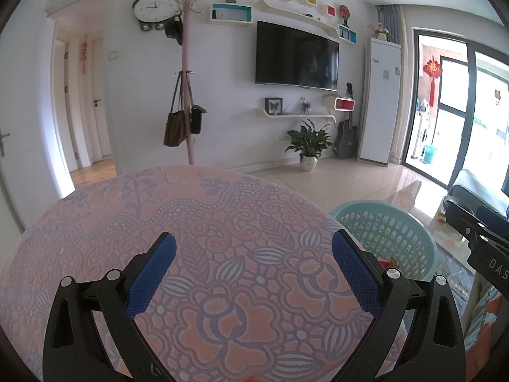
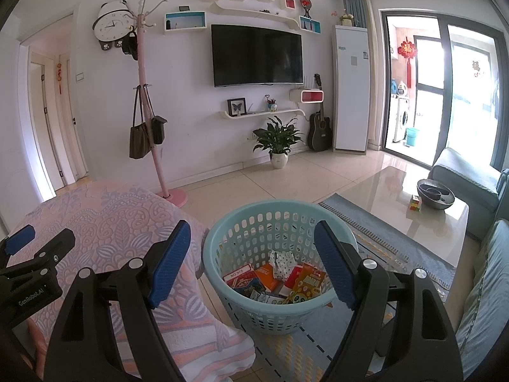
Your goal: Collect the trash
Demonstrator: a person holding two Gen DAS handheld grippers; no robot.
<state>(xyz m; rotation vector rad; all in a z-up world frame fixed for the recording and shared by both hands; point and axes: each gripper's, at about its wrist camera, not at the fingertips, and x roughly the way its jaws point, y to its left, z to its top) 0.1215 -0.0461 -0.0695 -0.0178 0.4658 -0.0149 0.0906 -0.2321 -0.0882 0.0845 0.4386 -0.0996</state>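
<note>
A light blue plastic basket (image 2: 241, 219) stands on the floor mat and holds several pieces of trash (image 2: 280, 278): small boxes, wrappers and a crumpled paper. My right gripper (image 2: 253, 254) is open and empty, held above the basket's near side. My left gripper (image 1: 254, 259) is open and empty over the pink patterned cloth (image 1: 191, 210), with the basket (image 1: 386, 232) to its right. The left gripper also shows at the left edge of the right wrist view (image 2: 35, 248). The right gripper's body shows at the right edge of the left wrist view (image 1: 483, 248).
A glass coffee table (image 2: 394, 197) with a dark bowl (image 2: 435, 194) and a cube stands right of the basket. A sofa (image 2: 486, 293) is at the right. A pink coat rack (image 2: 149, 127) with bags, a potted plant (image 2: 278, 143) and a wall TV stand beyond.
</note>
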